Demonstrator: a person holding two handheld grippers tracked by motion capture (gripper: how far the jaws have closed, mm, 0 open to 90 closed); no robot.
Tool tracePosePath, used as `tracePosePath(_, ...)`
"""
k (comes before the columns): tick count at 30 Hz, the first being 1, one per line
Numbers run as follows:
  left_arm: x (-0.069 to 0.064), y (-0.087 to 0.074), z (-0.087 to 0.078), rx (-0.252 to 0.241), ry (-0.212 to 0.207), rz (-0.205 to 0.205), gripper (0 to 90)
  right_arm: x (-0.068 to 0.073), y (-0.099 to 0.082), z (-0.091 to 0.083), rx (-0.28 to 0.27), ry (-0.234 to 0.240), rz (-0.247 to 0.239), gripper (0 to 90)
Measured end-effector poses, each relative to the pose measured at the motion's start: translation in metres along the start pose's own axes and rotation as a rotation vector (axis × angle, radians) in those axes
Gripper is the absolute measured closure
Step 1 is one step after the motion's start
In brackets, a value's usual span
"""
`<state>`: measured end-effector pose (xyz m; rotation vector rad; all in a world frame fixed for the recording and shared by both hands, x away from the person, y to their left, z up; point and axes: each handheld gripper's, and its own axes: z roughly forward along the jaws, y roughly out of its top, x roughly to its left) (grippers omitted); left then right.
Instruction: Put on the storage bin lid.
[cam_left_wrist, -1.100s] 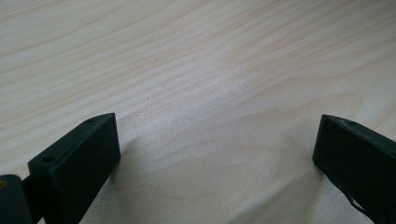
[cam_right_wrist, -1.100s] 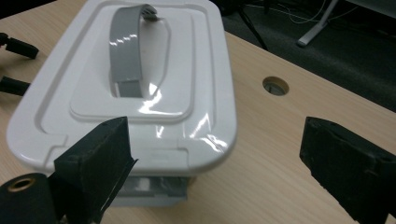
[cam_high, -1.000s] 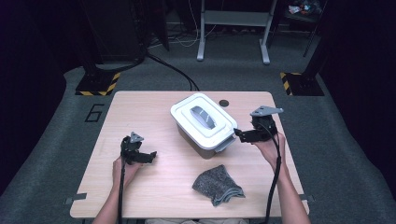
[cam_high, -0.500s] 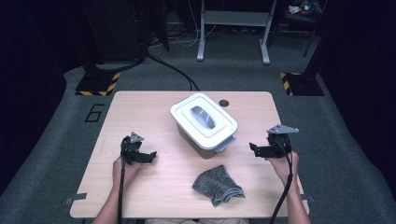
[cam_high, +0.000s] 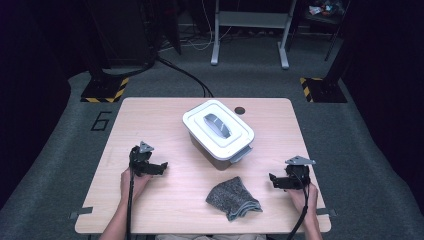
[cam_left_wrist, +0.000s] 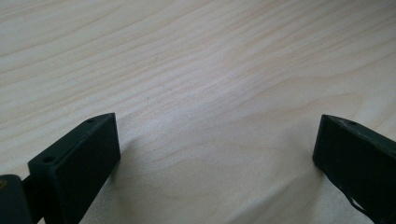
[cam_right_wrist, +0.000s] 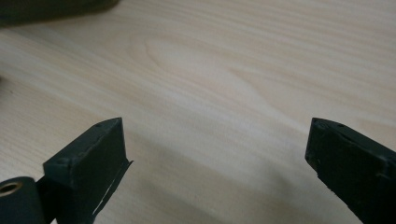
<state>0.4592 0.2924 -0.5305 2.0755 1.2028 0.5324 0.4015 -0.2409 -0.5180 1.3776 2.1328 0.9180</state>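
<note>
A white lidded box (cam_high: 219, 132) with a grey handle (cam_high: 216, 125) sits in the middle of the wooden table (cam_high: 165, 200). A crumpled grey cloth (cam_high: 232, 198) lies in front of it, near the front edge. My left gripper (cam_high: 161, 168) rests low at the table's left, open, with bare wood between its jaws in the left gripper view (cam_left_wrist: 212, 154). My right gripper (cam_high: 274, 181) sits low at the front right, just right of the cloth, open over bare wood in the right gripper view (cam_right_wrist: 215, 154).
A small dark round hole (cam_high: 240, 110) marks the table's far side behind the box. Beyond the table are grey carpet, black-and-yellow striped bases (cam_high: 104, 92) and metal stand legs (cam_high: 250, 40). A "6" (cam_high: 101, 120) is marked on the floor at left.
My right gripper has drawn back from the box's right side toward the front edge and come down beside the cloth. The left gripper has stayed put.
</note>
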Motion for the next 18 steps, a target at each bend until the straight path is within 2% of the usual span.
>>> tracePosePath(3, 0.0, 0.0, 0.0, -0.001, 0.0, 0.0, 0.5, 0.002, -0.009, 0.002, 0.008, -0.023, -0.009, 3.2)
tracePosePath(5, 0.0, 0.0, 0.0, 0.004, 0.002, 0.002, 0.5, 0.003, -0.013, 0.001, -0.002, -0.031, 0.001, 2.6)
tracePosePath(6, 0.0, 0.0, 0.0, 0.003, 0.001, 0.002, 0.6, 0.002, -0.015, 0.0, -0.002, -0.035, -0.018, 2.6)
tracePosePath(9, 0.0, 0.0, 0.0, 0.004, 0.003, 0.001, 0.5, 0.004, -0.015, 0.0, -0.008, -0.048, 0.005, 1.7)
tracePosePath(13, -0.001, 0.0, -0.001, 0.004, 0.006, 0.002, 0.7, -0.002, -0.015, 0.0, 0.02, -0.012, 0.008, 0.0)
tracePosePath(14, -0.001, 0.0, -0.001, 0.004, 0.006, 0.001, 0.7, -0.001, -0.015, 0.0, 0.022, -0.016, 0.024, 0.0)
tracePosePath(18, -0.001, 0.0, -0.001, 0.004, 0.006, 0.001, 0.7, -0.001, -0.015, 0.0, 0.022, -0.015, 0.024, 0.0)
